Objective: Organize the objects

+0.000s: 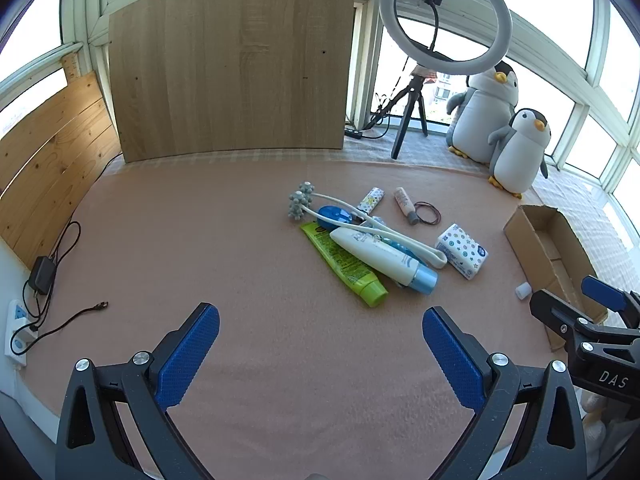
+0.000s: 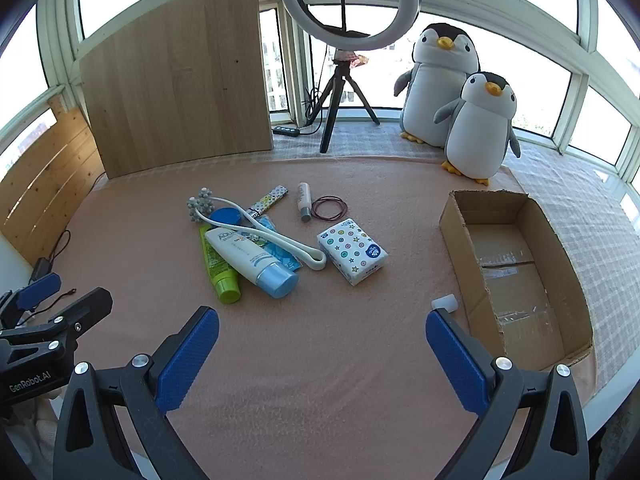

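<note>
Both my left gripper [image 1: 320,354] and right gripper [image 2: 322,354] hang spread wide and empty above the pink bench [image 2: 320,360]. The toiletries pile [image 2: 248,248] lies at eleven o'clock, the empty cardboard box [image 2: 460,236] at two o'clock. The white roller's loop [image 2: 280,240] overlaps the tubes, so lifting one could drag others.

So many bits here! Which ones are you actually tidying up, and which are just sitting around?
For the job:
cardboard box, green tube, white tube, tissue pack, massage roller, small bottle, hair ties, white cap; both tongs open.

Just lying about:
two plush penguins, ring light, wooden board, power strip.
</note>
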Demonstrator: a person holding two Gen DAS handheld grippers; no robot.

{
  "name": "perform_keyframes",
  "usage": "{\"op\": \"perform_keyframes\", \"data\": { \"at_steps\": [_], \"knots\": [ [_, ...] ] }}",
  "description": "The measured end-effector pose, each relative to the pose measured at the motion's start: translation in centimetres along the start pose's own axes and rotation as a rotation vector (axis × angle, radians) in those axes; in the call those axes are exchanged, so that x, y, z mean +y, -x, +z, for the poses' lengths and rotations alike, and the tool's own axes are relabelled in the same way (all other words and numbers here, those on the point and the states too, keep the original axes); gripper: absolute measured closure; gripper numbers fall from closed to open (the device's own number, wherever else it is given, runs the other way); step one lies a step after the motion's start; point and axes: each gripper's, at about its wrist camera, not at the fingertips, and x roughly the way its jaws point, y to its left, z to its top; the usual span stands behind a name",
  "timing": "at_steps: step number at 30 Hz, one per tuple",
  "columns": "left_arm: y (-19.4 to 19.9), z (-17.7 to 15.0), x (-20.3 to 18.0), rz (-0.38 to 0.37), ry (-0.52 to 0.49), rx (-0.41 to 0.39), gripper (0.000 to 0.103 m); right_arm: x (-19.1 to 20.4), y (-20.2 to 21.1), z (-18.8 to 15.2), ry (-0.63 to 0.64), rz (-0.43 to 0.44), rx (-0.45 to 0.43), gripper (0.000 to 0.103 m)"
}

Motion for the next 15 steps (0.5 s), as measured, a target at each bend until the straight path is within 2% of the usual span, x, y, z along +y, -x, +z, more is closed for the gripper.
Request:
{"op": "perform_keyframes", "data": {
  "at_steps": [15],
  "knots": [
    [-0.25,0.56,0.32,-0.002,0.004,0.002,0.0,-0.16,-0.72,0.48,-0.004,0.0,0.016,0.001]
  ]
}}
